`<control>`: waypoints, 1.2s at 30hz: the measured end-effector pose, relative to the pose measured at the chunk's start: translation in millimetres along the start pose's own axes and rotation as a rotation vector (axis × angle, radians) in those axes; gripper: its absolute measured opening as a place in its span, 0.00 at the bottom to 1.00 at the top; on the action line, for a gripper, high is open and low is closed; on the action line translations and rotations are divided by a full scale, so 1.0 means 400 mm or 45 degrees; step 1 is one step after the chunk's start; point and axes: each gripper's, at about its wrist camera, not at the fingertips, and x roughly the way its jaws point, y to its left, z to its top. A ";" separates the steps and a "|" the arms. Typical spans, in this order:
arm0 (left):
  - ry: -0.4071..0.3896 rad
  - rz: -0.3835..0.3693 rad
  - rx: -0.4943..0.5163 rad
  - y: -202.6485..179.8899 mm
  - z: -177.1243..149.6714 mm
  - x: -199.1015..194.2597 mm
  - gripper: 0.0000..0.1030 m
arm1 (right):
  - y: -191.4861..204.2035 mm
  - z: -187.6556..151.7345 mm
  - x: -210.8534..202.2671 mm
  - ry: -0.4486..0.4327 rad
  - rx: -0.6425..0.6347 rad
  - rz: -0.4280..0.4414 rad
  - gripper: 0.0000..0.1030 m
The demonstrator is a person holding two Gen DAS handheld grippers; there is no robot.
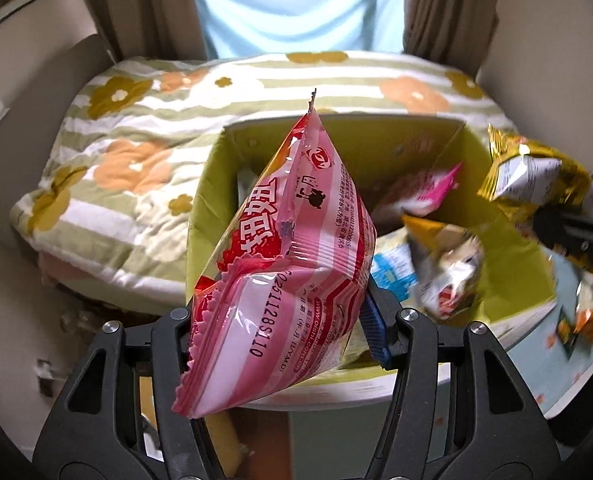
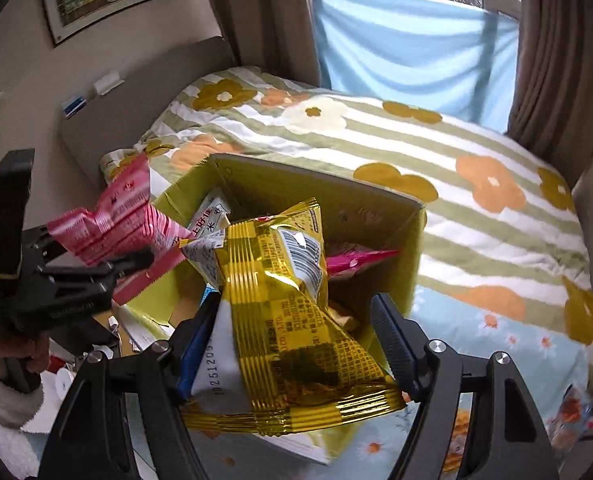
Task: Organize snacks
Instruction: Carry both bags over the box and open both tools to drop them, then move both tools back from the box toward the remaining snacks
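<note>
Left wrist view: left gripper [image 1: 284, 320] clamped on pink snack bag [image 1: 292, 248], bag standing up over near edge of green box [image 1: 208, 200]. Right wrist view: right gripper [image 2: 292, 344] clamped on gold snack bag [image 2: 292, 320], bag over near edge of green box [image 2: 376, 200]. Inside box: more snack packets [image 1: 444, 264]. Behind box: floral blanket [image 2: 476, 184] on bed.

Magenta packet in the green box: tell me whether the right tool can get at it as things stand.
Probably not yet: the right tool is shut on the gold bag, which hangs between it and the magenta packet.
</note>
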 end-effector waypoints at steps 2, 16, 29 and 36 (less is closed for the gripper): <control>-0.001 -0.015 0.032 0.003 -0.003 0.011 0.91 | 0.006 -0.007 0.007 0.014 0.023 -0.008 0.69; -0.023 -0.072 -0.039 0.029 -0.012 -0.021 1.00 | 0.023 -0.025 0.048 0.053 0.052 0.022 0.69; -0.035 -0.052 -0.103 0.031 -0.015 -0.071 1.00 | 0.019 -0.046 0.043 0.019 -0.016 0.066 0.99; -0.017 -0.068 -0.093 0.013 -0.014 -0.070 1.00 | -0.013 -0.073 0.038 0.049 0.044 0.063 0.99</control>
